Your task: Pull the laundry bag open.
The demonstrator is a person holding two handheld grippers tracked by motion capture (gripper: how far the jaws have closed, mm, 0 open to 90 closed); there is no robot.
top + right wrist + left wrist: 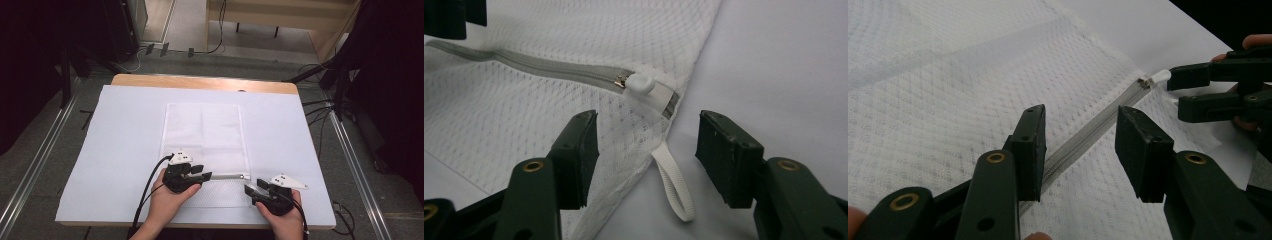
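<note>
A white mesh bag lies flat on the white table cover, with a grey zipper running across its near end. My left gripper hovers over the zipper's left part. In the left gripper view its jaws stand open on either side of the zipper tape, gripping nothing. My right gripper is at the bag's near right corner. Its jaws are open, and the white zipper pull and a white ribbon loop lie just ahead, between them.
The white cover spreads over a wooden table whose far edge shows bare. Black stands and cables crowd the floor at both sides. The table's near edge runs just behind both hands.
</note>
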